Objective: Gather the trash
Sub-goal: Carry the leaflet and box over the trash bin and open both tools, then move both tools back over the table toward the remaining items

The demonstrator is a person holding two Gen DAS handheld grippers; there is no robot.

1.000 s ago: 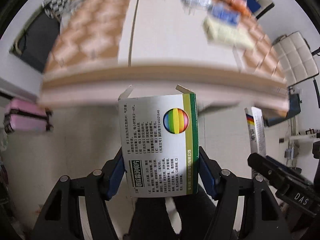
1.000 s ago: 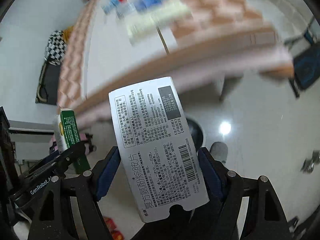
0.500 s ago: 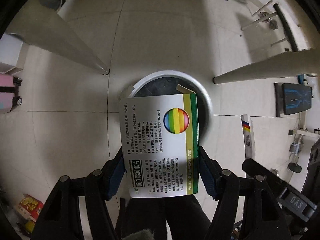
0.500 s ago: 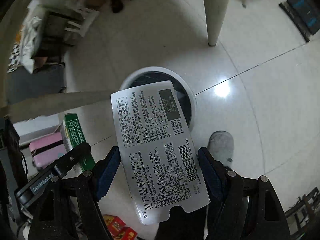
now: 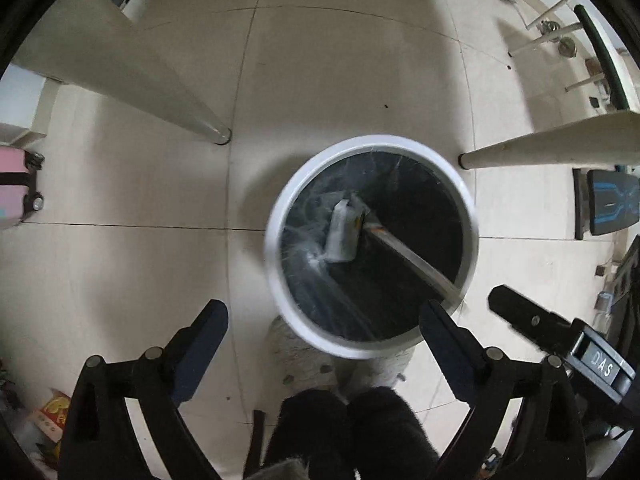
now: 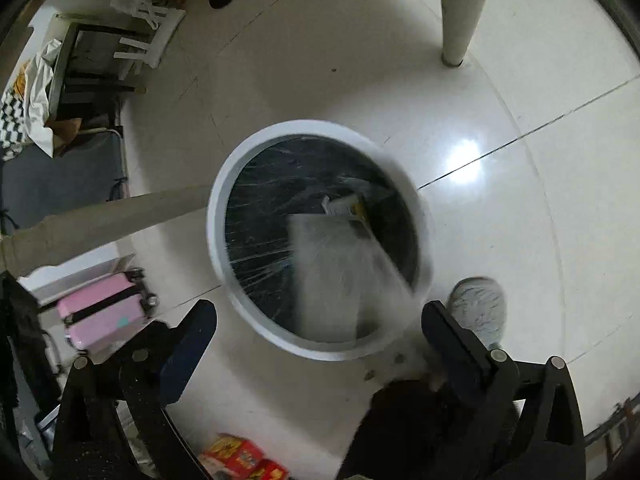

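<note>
Both grippers, left (image 5: 324,344) and right (image 6: 320,340), are hanging spread and empty over the bin (image 5: 276,216). Two boxes (image 6: 326,276) are dropping inside; the blurred one near the rim is possibly catching there or tipping out.

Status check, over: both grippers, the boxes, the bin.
Left gripper open, right gripper open. Two medicine boxes: green box, white box, blurred, inside trash bin. Nothing in the way.
</note>
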